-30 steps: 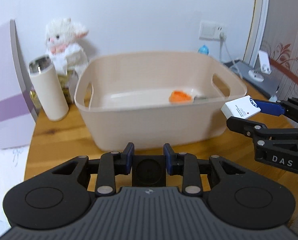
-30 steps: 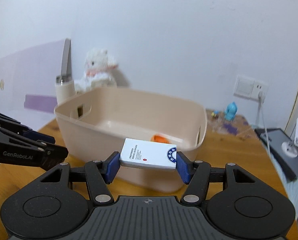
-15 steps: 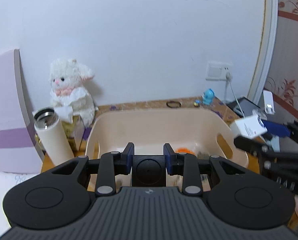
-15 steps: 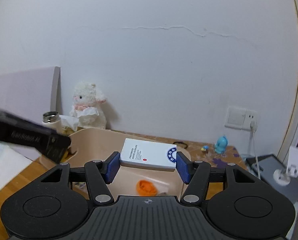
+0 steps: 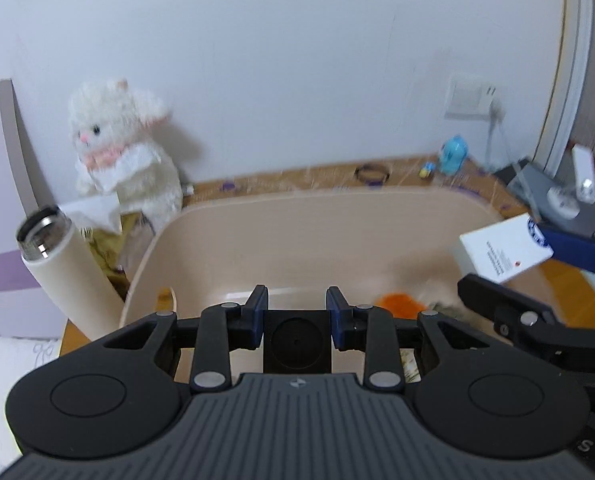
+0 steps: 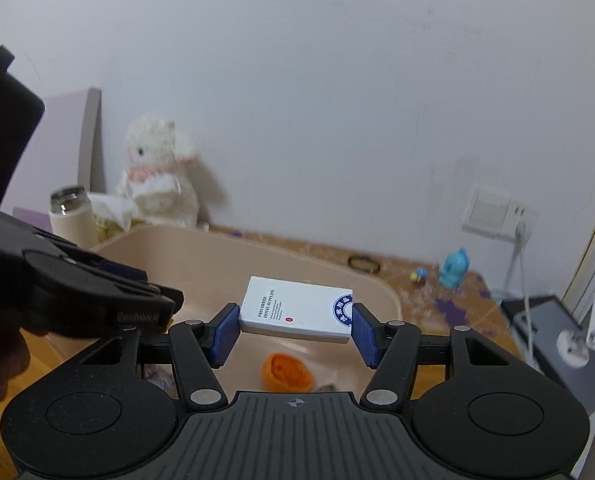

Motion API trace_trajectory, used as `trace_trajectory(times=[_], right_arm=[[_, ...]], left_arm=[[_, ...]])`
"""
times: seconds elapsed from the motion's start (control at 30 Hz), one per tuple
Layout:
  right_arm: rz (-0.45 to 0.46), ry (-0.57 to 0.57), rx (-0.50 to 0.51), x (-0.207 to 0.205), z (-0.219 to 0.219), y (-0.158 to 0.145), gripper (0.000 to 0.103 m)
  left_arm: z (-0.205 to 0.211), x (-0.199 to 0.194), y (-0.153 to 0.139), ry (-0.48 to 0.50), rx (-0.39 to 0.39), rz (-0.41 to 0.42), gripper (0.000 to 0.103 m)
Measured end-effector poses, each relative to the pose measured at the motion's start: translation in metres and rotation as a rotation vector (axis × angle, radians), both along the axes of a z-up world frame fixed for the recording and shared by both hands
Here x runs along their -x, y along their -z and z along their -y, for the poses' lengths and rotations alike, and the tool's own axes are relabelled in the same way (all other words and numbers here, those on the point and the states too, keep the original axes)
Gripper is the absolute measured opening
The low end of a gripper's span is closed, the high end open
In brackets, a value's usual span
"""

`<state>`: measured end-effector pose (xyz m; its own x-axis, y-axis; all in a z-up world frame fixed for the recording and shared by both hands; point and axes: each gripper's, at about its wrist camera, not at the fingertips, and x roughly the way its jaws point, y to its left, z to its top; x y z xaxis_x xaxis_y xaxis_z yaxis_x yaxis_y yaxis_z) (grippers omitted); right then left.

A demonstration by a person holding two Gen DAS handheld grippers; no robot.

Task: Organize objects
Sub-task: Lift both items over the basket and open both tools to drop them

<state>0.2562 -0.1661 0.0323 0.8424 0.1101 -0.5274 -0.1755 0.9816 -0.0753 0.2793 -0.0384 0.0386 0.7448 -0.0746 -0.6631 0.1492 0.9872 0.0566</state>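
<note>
My right gripper (image 6: 295, 322) is shut on a small white box (image 6: 295, 314) with black print and a blue round logo, and holds it level above the inside of the beige plastic tub (image 6: 201, 252). An orange object (image 6: 287, 372) lies on the tub floor below the box. In the left wrist view the box (image 5: 505, 250) hangs over the tub's right end (image 5: 337, 216), with the orange object (image 5: 397, 302) below it. My left gripper (image 5: 297, 312) is shut with nothing between its pads, above the tub's near wall.
A white plush lamb (image 5: 121, 152) and a cream thermos (image 5: 65, 268) stand left of the tub by the wall. A blue figurine (image 6: 453, 270), a black ring (image 6: 363, 264) and a wall socket (image 6: 497, 214) are at the back right. A grey device (image 6: 565, 340) lies at the right.
Both grippers rose from beside the tub's front wall to above it. The right gripper carried the white box forward over the tub's inside. The left gripper stayed shut.
</note>
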Motion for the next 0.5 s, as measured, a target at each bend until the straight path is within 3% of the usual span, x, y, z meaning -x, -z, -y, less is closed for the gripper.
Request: trace_trajectory(times=[0.2,0.27,0.33,0.4,0.5], right_arm=[[-0.107,0.021,-0.004,-0.017,0.0,0.02,0.058],[-0.125,0.027,0.002,-0.016,0.002,0.023,0.065],[-0.13,0.026,0.001,-0.014,0.004,0.024,0.067],[-0.136,0.033,0.0,-0.012,0.006,0.023,0.073],[-0.141,0.038,-0.005,-0.005,0.009,0.018,0.079]], left_arm=[[0.001,-0.008,0.027,-0.008,-0.048,-0.072,0.034],[-0.001,-0.006,0.03,-0.01,-0.061,-0.077,0.037],[-0.004,-0.003,0.029,-0.006,-0.063,-0.085,0.068],[-0.008,0.004,0.024,-0.004,-0.052,-0.065,0.076],[-0.009,0.012,0.014,0.008,-0.052,-0.06,0.078]])
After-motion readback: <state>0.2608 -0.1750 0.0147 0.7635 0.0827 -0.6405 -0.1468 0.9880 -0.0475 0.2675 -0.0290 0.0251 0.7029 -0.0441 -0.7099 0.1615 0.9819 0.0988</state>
